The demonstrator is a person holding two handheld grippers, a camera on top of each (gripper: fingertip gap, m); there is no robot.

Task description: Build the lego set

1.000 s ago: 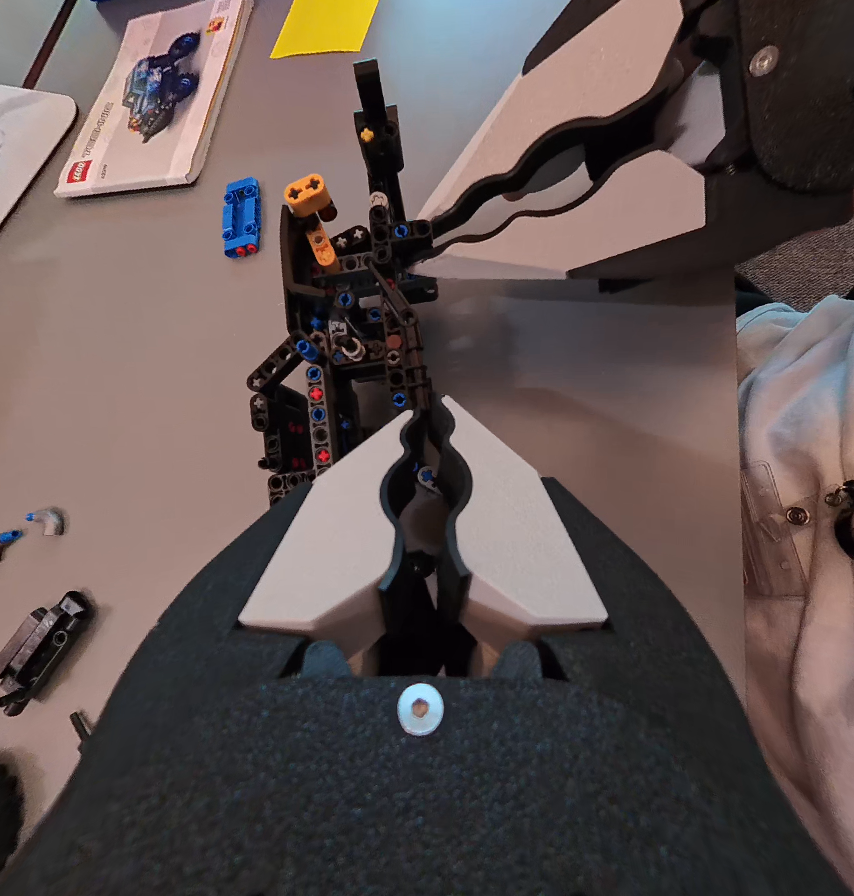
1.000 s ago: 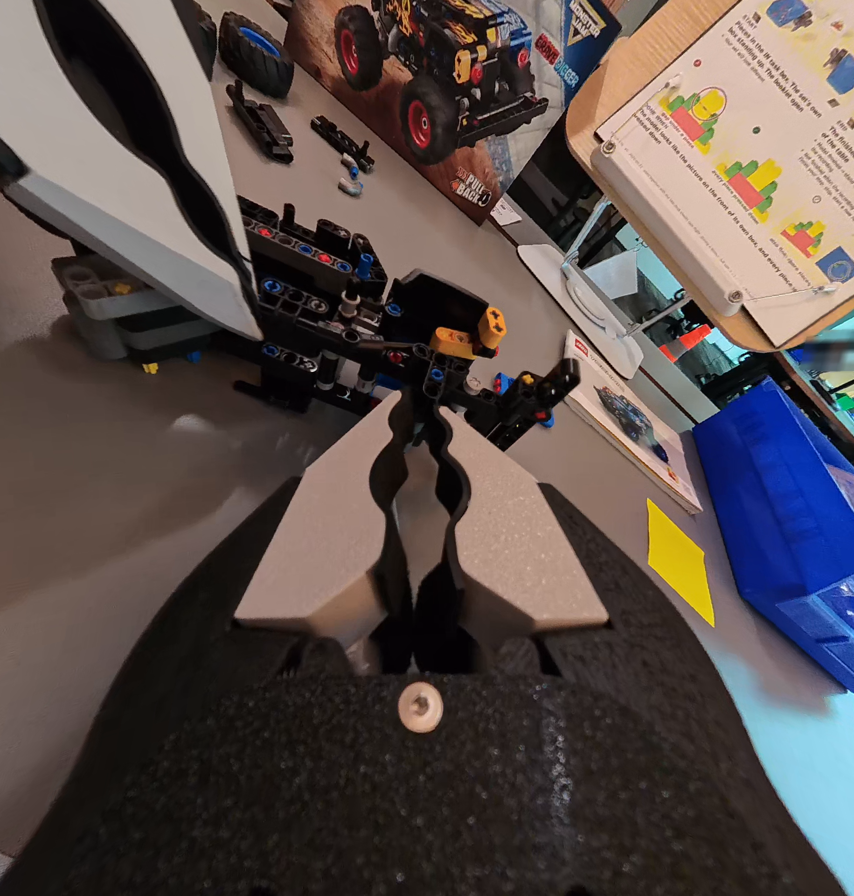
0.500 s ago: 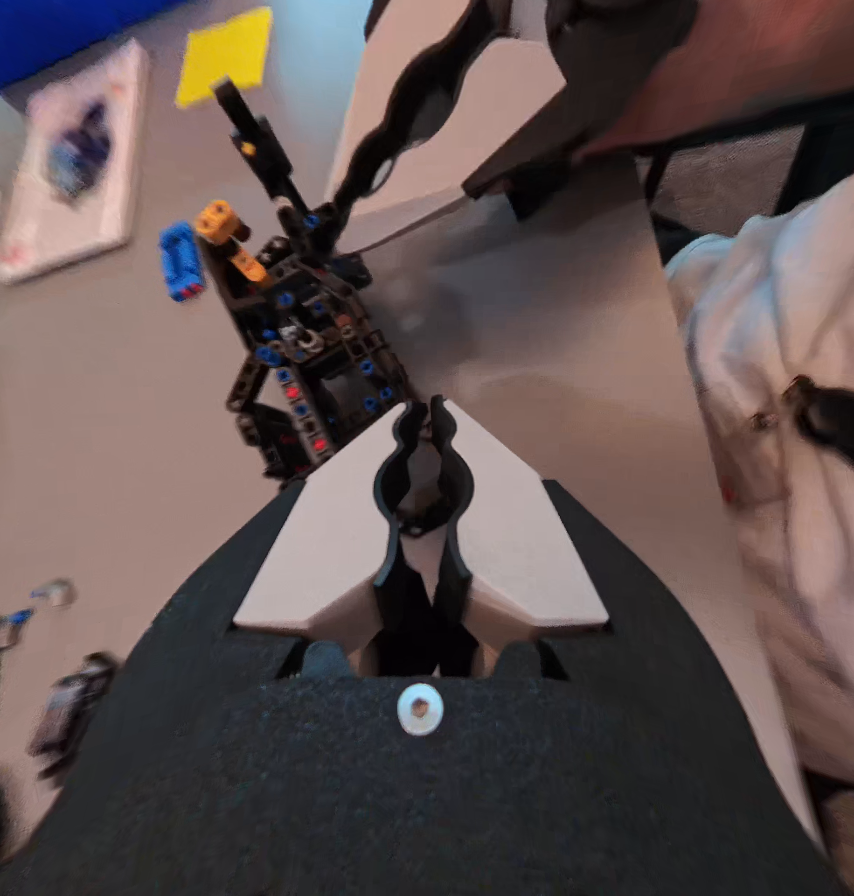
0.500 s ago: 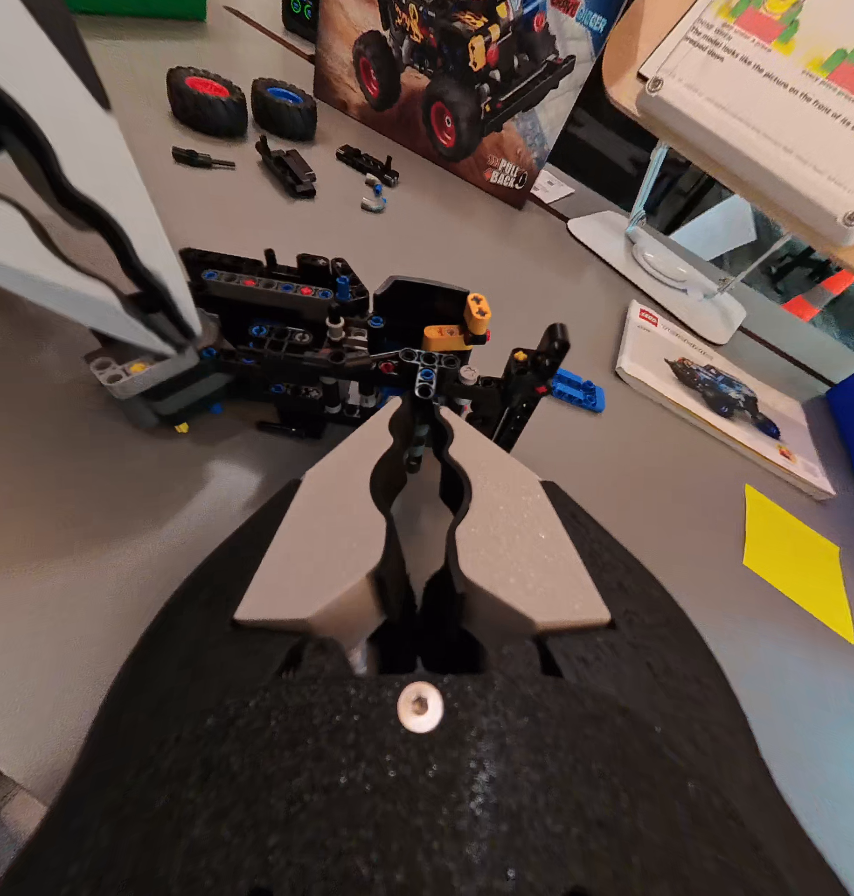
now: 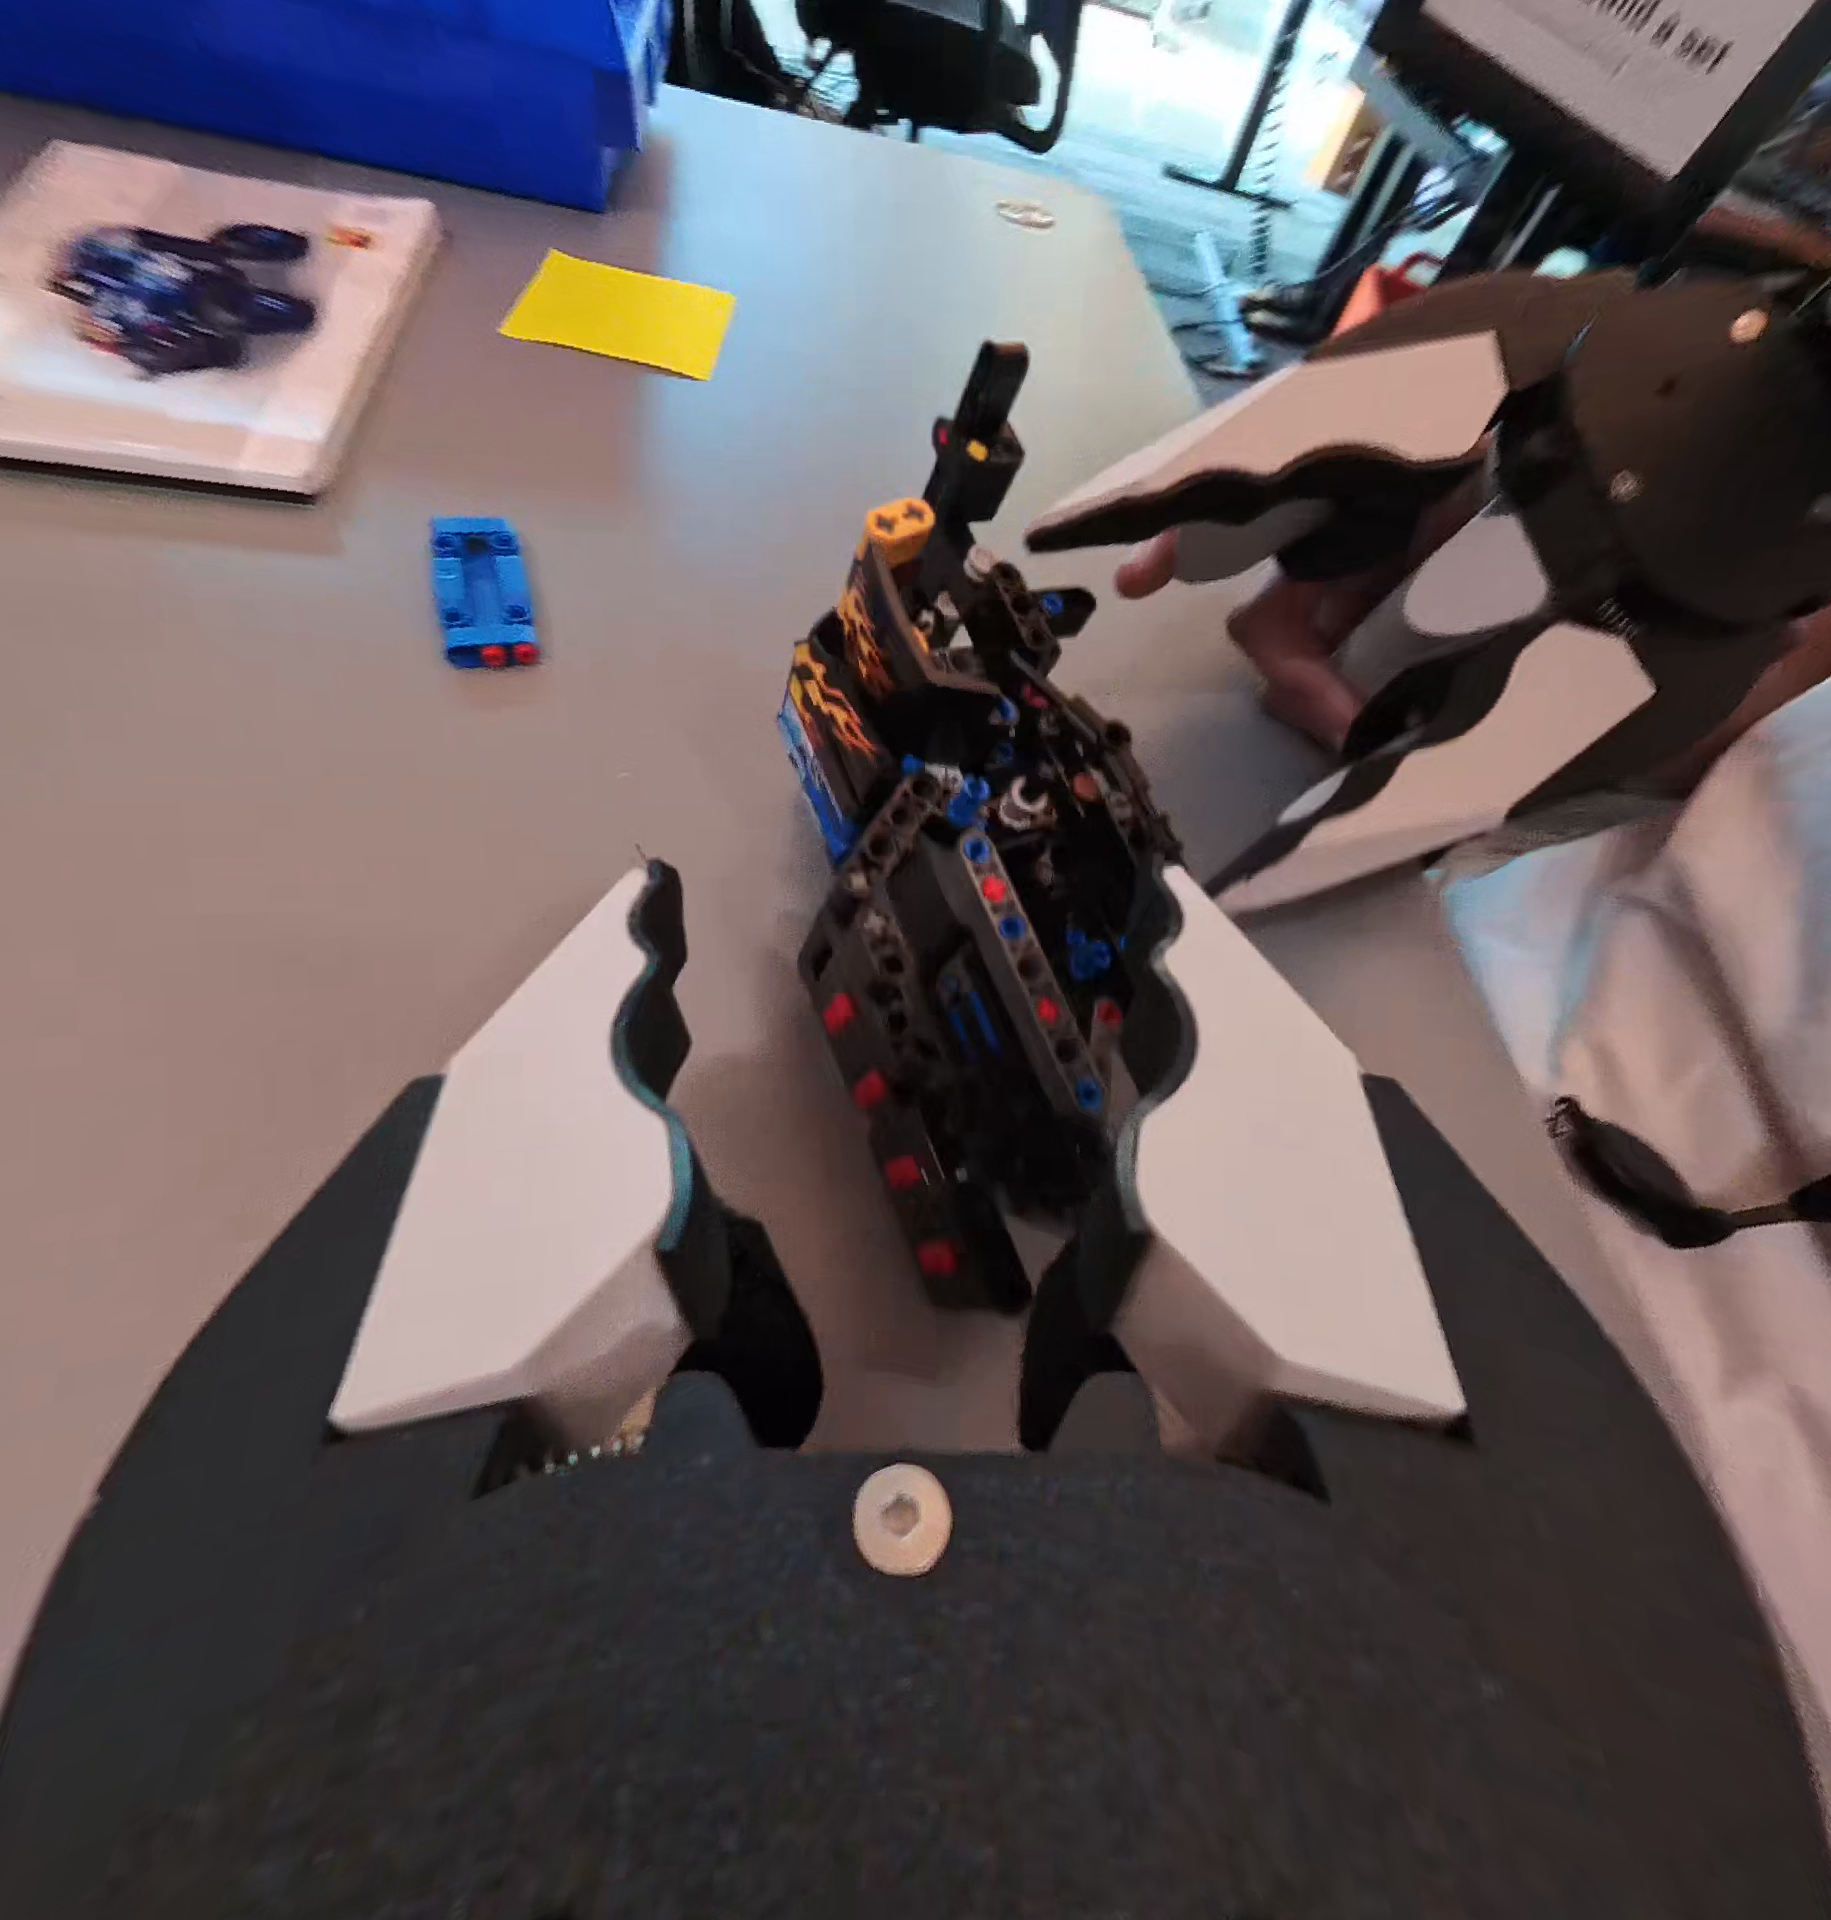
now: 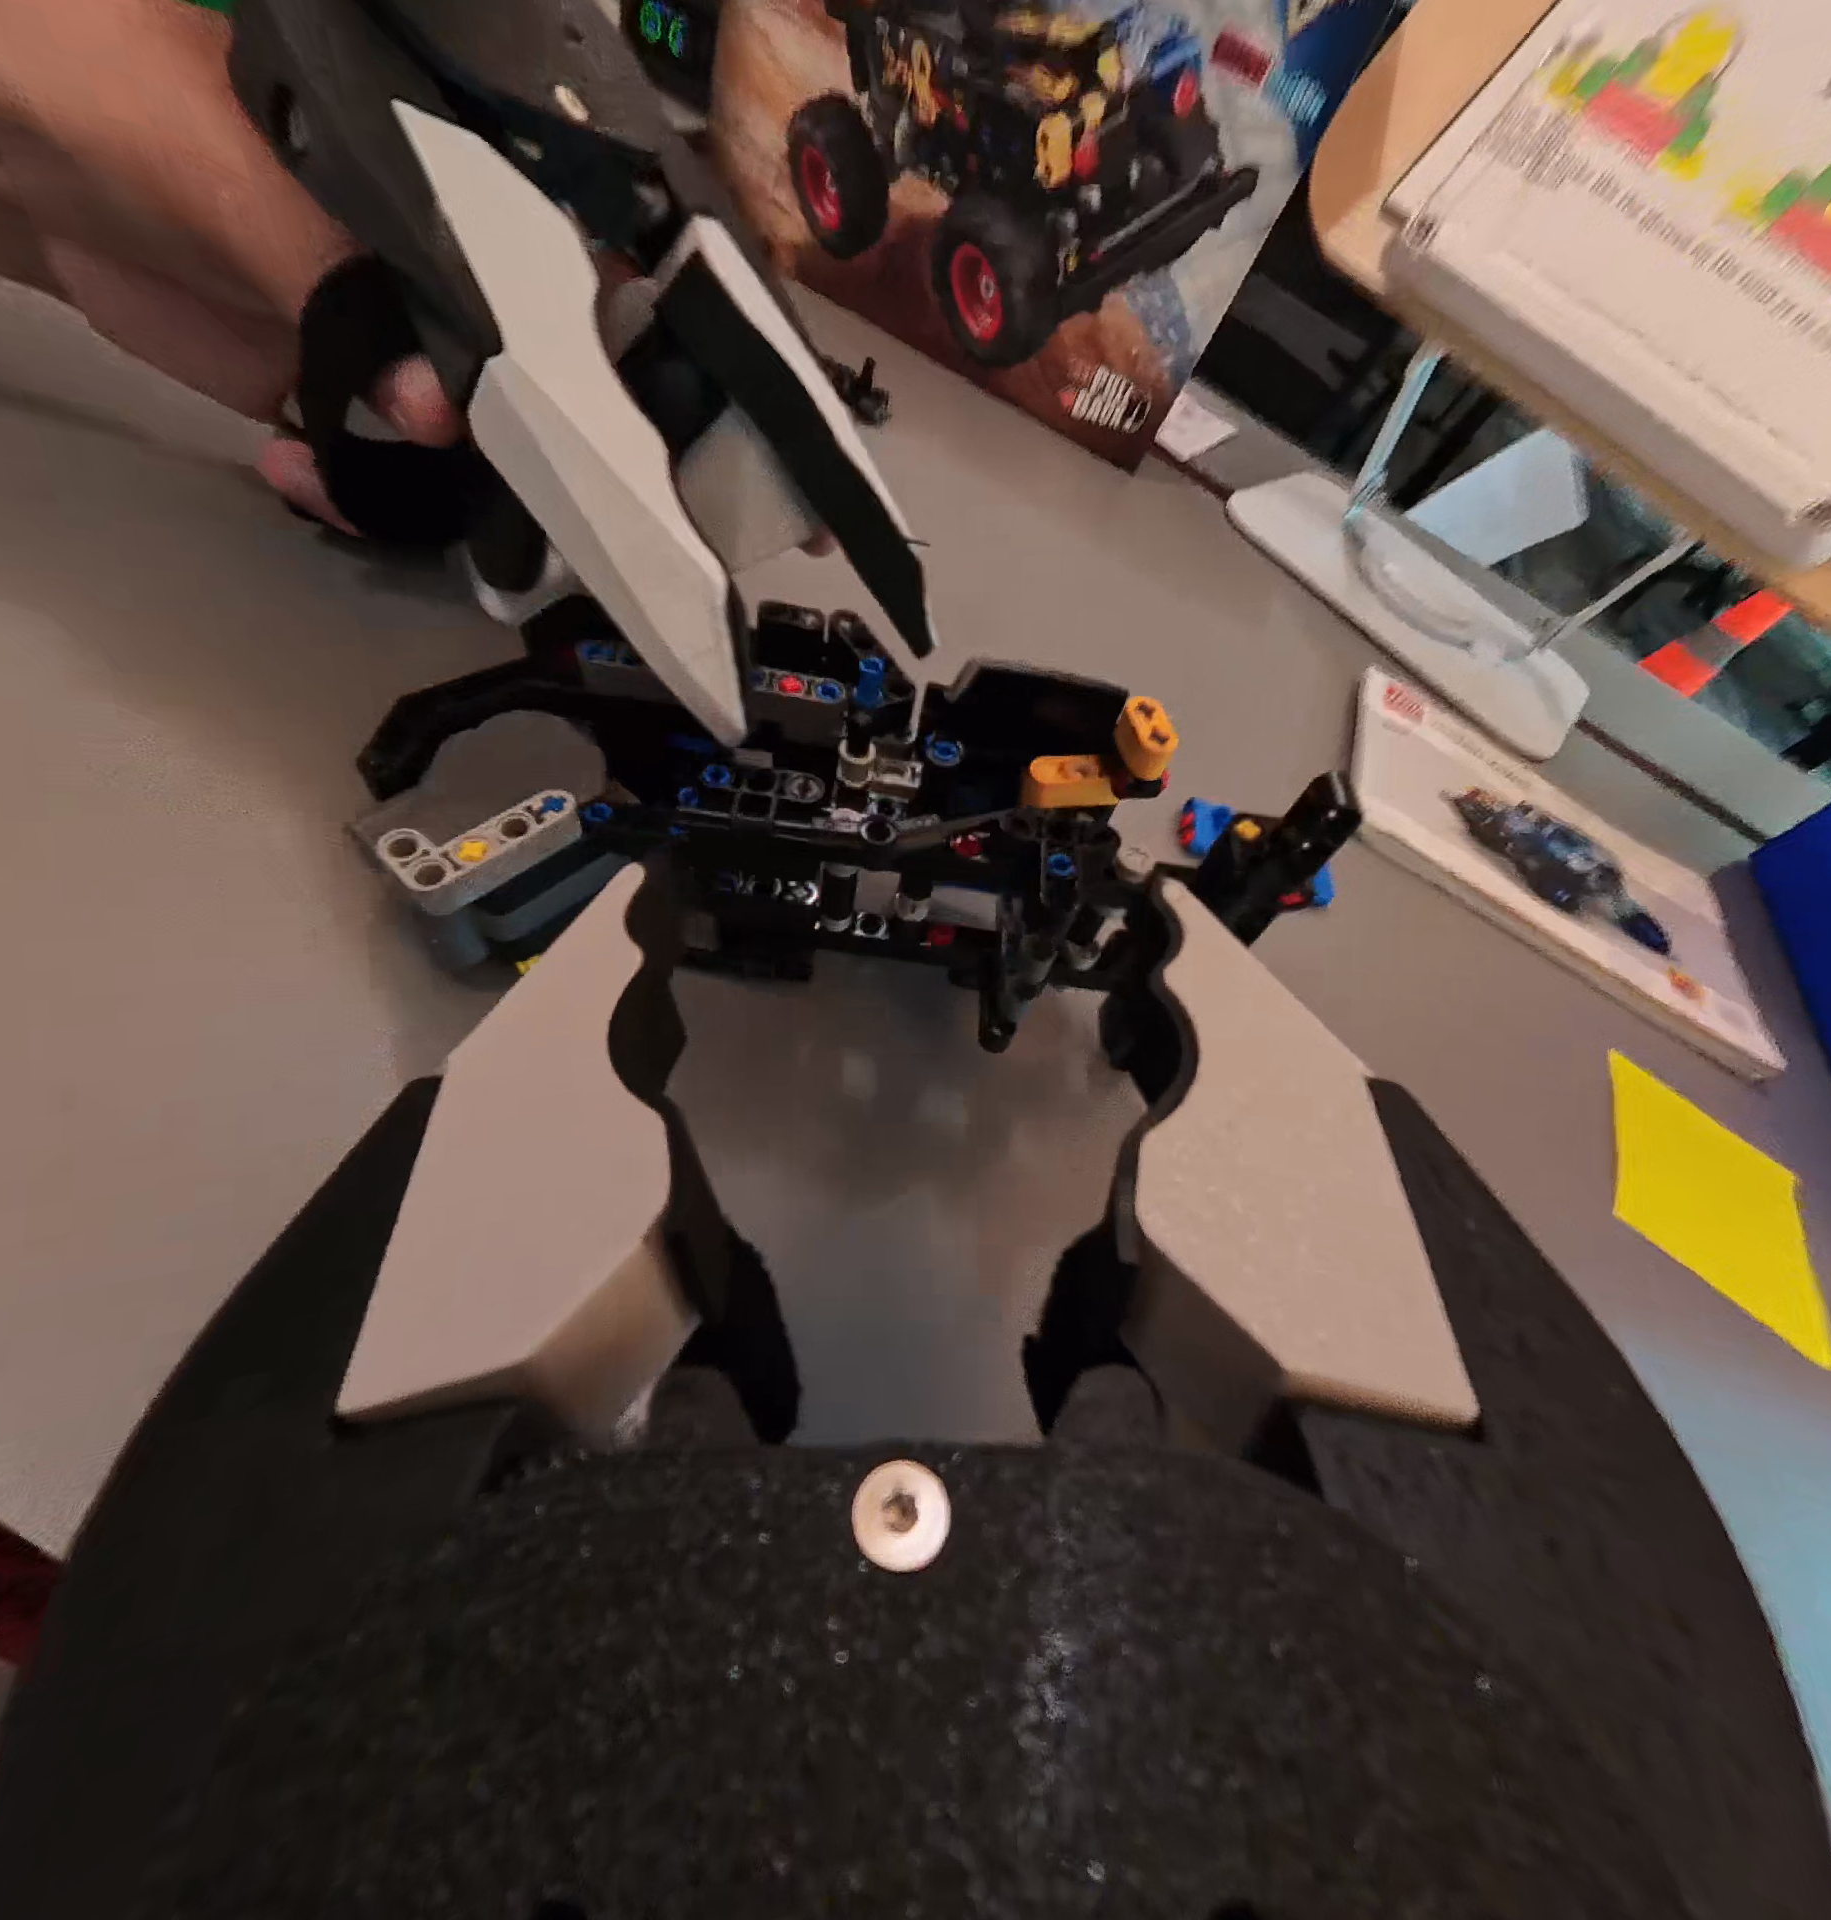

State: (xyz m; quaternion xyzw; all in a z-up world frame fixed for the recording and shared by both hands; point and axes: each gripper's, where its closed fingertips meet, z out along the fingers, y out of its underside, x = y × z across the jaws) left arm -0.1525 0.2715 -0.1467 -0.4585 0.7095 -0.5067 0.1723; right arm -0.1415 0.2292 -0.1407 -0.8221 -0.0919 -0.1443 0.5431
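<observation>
Flanking black brick model (image 5: 978, 914), both grippers agape.

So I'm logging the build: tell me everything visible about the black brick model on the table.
The black brick model is a half-built plastic frame of holed beams with blue and red pins, an orange connector, a grey L-piece and a flame-printed panel. It lies on the grey table between the open left tongs; the open right tongs hover beside it.

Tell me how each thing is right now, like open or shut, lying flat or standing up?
Left gripper: open, fingers either side of the model.
Right gripper: open, holding nothing.
Black brick model: partly built, lying on the grey table.
Blue brick piece: loose, lying flat.
Instruction booklet: closed, flat.
Yellow paper: flat.
Toy box: standing upright.
</observation>
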